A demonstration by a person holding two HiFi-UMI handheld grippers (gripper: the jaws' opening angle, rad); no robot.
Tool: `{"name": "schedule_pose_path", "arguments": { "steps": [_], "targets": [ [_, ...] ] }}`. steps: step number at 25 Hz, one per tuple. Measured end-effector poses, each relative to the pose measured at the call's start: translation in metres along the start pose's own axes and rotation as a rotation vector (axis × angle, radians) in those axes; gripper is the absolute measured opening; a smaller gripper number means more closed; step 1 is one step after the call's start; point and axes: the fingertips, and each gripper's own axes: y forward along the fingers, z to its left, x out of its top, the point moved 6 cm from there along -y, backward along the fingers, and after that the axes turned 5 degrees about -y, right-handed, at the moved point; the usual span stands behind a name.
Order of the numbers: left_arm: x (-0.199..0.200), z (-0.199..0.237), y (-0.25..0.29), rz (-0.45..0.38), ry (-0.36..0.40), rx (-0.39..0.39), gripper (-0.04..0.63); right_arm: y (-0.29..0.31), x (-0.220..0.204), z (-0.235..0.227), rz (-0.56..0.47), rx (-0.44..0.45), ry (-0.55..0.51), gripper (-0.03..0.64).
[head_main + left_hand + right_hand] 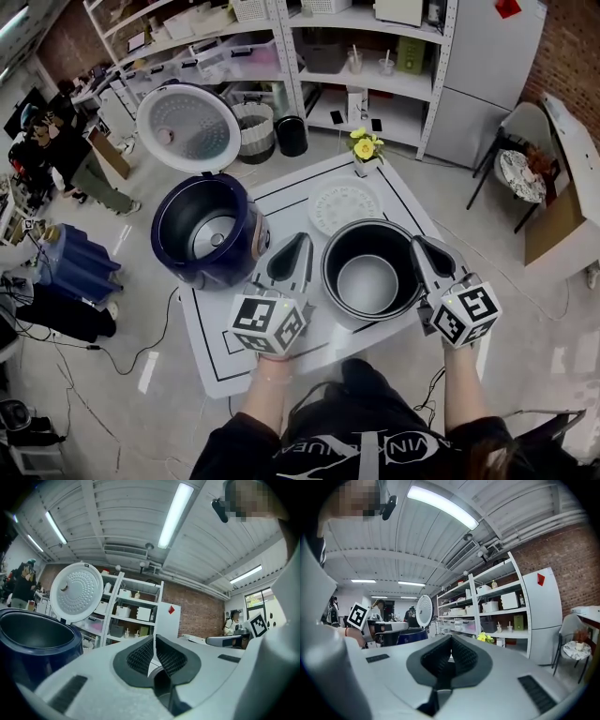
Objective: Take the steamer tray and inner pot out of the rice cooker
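Dark metal inner pot [368,281] sits out of the cooker on the white table [211,342], and I have one gripper on each side of it; the left gripper [298,246] is just beside its rim at 9 o'clock, the right gripper [424,251] just beside its rim at 3 o'clock; from above I cannot tell whether either touches the rim. Through each gripper's own camera I see the jaws closed together, ribbed pads meeting with nothing clamped between them; both grippers point level. The round white steamer tray [344,206] lies flat on the table at 12 o'clock of the pot, apart from it; the navy rice cooker [173,234] stands at 9 o'clock of the left gripper, its heating plate showing inside; its lid [187,127] is tipped open at 12 o'clock; a small vase of yellow flowers [365,148] stands at 12 o'clock of the tray.
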Motion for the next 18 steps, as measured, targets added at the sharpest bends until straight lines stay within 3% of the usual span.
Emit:
{"name": "schedule_pose_path", "arguments": {
  "steps": [18],
  "targets": [
    [0.023, 0.004, -0.019, -0.023, 0.031, 0.017, 0.020, -0.002, 0.018, 0.014, -0.037, 0.024, -0.019, -0.002]
  ]
}}
